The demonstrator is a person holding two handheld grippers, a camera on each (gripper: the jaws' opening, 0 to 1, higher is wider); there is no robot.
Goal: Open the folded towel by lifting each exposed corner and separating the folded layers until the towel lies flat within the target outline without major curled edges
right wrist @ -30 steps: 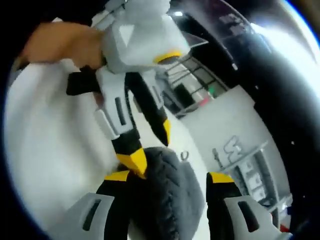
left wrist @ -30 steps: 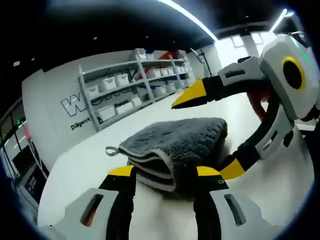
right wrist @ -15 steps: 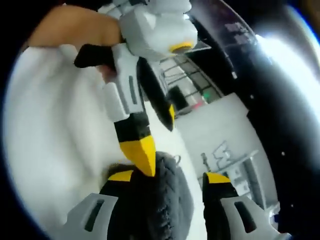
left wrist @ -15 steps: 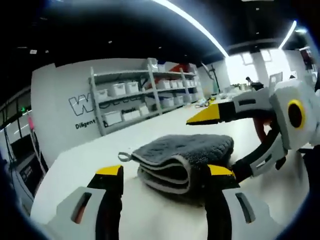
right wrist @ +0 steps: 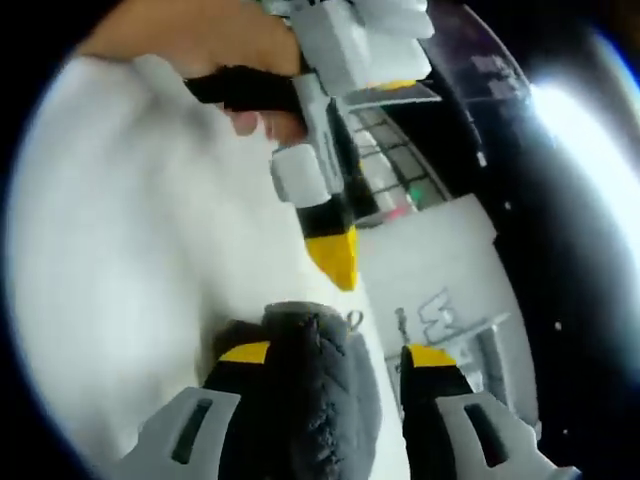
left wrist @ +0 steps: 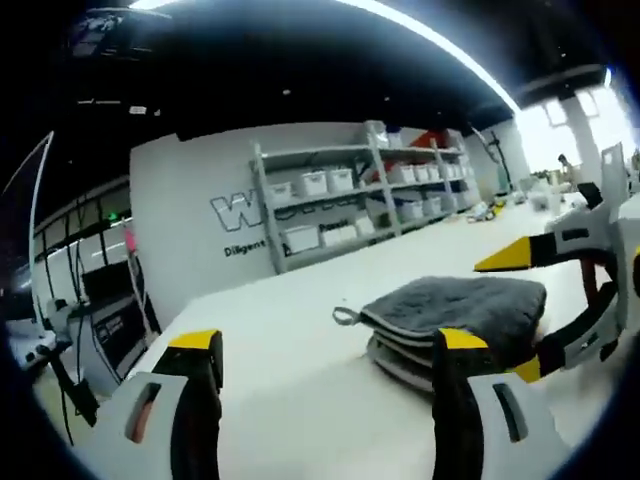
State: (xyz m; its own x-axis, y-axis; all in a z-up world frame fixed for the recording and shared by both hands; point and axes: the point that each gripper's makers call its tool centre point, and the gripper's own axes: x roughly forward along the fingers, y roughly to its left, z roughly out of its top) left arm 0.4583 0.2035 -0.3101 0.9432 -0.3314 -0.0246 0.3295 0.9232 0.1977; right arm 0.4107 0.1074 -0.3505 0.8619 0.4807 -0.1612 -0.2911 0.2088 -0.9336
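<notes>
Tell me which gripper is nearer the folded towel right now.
Right. The right gripper has its open jaws straddling the towel. The left gripper sits back and off to one side, jaws open over bare table, with the towel beside its right jaw.

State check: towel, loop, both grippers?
Grey plush towel: folded in stacked layers, lying on the white table.
Hanging loop: sticking out at a towel corner.
Left gripper: jaws open, holding nothing.
Right gripper: jaws open, straddling the towel.
</notes>
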